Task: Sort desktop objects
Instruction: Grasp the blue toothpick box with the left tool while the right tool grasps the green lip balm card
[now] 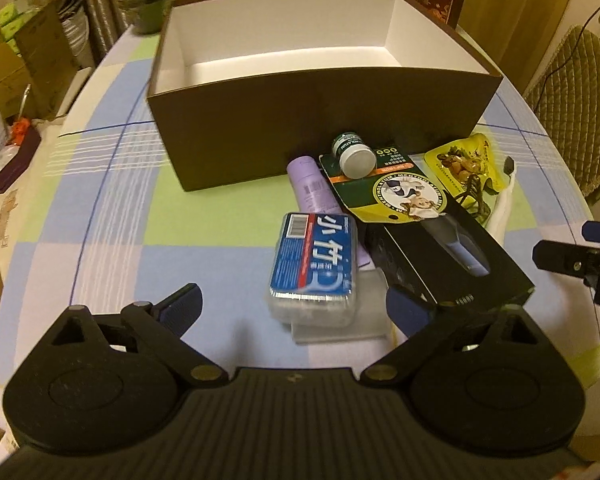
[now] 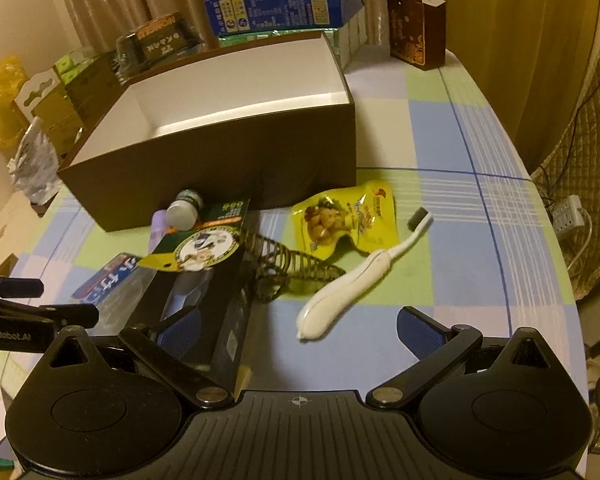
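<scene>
A large brown box (image 1: pixel 324 120) with an empty white inside stands at the back of the table; it also shows in the right wrist view (image 2: pixel 220 168). In front of it lie a blue-labelled clear case (image 1: pixel 314 268), a purple tube (image 1: pixel 310 184), a small green jar (image 1: pixel 352 154) on a green card (image 1: pixel 396 192), a black product box (image 1: pixel 452 264), and a yellow snack packet (image 2: pixel 344 220). A white electric toothbrush (image 2: pixel 352 284) and a dark coiled spring (image 2: pixel 296 264) lie near my right gripper (image 2: pixel 300 332), which is open and empty. My left gripper (image 1: pixel 296 308) is open, its jaws either side of the clear case.
The checked tablecloth (image 1: pixel 112 216) covers a rounded table. Cartons and a blue box (image 2: pixel 280 8) are stacked behind the brown box. A dark red carton (image 2: pixel 416 32) stands at the back right. A quilted chair (image 1: pixel 572 92) is to the right.
</scene>
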Action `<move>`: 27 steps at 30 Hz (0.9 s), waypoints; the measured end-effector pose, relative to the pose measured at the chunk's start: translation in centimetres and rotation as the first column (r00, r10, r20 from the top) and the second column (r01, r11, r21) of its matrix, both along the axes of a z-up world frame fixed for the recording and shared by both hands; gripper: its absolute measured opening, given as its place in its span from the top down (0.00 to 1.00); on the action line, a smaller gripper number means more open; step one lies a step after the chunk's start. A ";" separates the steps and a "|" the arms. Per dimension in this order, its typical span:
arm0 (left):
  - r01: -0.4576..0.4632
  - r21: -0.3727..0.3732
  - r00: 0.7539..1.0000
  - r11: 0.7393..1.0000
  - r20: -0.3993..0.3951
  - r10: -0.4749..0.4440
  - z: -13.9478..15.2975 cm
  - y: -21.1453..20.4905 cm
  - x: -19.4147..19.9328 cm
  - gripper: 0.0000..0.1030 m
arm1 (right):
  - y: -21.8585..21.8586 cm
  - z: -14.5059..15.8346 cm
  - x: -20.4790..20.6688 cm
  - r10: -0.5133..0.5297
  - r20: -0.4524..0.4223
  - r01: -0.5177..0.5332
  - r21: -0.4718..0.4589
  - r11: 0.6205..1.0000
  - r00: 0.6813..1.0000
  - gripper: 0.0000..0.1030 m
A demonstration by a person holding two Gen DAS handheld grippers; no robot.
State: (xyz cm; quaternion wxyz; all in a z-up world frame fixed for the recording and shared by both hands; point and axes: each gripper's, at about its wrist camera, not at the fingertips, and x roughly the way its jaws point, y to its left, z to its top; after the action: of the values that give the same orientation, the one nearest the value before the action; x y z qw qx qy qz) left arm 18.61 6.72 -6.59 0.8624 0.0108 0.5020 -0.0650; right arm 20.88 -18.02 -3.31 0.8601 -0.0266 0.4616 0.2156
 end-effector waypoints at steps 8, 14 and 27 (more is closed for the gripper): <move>0.037 -0.007 0.998 0.999 -0.047 -0.037 -1.7 -0.3 2.4 0.10 | 0.0 -0.6 1.2 -0.039 -0.023 0.039 0.002 0.999 0.999 0.02; 0.046 -0.012 0.996 0.999 -0.079 -0.047 -2.8 -0.2 3.7 0.20 | 0.2 -0.9 2.0 -0.053 -0.029 0.053 0.001 0.999 0.998 0.02; 0.058 -0.041 0.995 0.997 -0.077 -0.062 -3.6 0.2 4.5 0.48 | 1.7 -0.2 2.9 -0.039 0.027 0.038 0.038 0.999 0.999 0.02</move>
State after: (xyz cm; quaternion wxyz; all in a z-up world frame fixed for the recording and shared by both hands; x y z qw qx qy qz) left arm 23.14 6.91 -10.20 0.8396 0.0065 0.5336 -0.1010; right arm 23.78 -16.32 -3.48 0.8708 -0.0045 0.4459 0.2072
